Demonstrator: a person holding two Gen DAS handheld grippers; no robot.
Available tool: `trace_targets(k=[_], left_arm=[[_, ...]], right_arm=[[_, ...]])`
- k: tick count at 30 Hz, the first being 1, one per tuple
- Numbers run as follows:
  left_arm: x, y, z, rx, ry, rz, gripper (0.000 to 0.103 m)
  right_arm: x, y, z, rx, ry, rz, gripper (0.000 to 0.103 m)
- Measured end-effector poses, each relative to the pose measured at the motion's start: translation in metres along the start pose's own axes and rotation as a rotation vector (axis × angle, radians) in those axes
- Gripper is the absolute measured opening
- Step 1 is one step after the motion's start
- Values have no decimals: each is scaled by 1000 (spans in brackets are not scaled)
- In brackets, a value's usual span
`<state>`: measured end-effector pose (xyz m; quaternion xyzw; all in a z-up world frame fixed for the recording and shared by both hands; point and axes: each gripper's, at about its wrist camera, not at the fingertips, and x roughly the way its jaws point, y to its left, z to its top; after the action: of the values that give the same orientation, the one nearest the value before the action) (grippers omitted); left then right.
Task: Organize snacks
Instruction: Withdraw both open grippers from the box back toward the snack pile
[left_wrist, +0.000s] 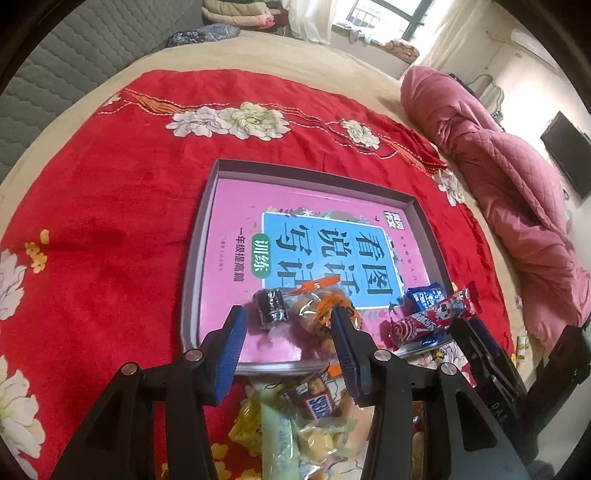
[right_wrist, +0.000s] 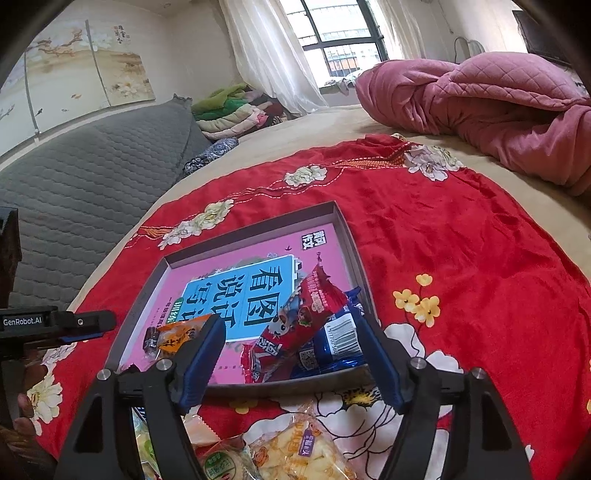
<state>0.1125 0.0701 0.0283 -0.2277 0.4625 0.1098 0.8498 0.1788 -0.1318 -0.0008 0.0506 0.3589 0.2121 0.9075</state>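
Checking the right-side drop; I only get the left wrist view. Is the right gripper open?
Observer: Yes. The right gripper is open, with nothing pinched between its pads.
Operator: Where are the red and blue packs?
Observer: In the tray, at its near right corner. The red pack lies across the blue pack, whose barcode faces up.
Operator: Anything outside the tray on that side?
Observer: A pale pack and a green-label pack lie on the cloth, just in front of the tray's near wall.
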Motion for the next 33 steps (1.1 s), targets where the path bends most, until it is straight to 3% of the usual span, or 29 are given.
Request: trace_targets(k=[10, 14, 23, 33], left_arm=[[-10, 1, -10, 8, 4, -8, 49], [-12, 1, -13, 7, 10, -12, 49], [-21, -4, -21, 35, 4, -21, 49], [-35, -6, -27, 40, -13, -36, 55]], right_arm=[[-8, 0, -1, 7, -18, 16, 75], [-18, -1, -1, 10, -38, 20, 83], [-41, -2, -4, 23, -56, 10, 84], [-61, 22, -4, -85, -105, -57, 87]])
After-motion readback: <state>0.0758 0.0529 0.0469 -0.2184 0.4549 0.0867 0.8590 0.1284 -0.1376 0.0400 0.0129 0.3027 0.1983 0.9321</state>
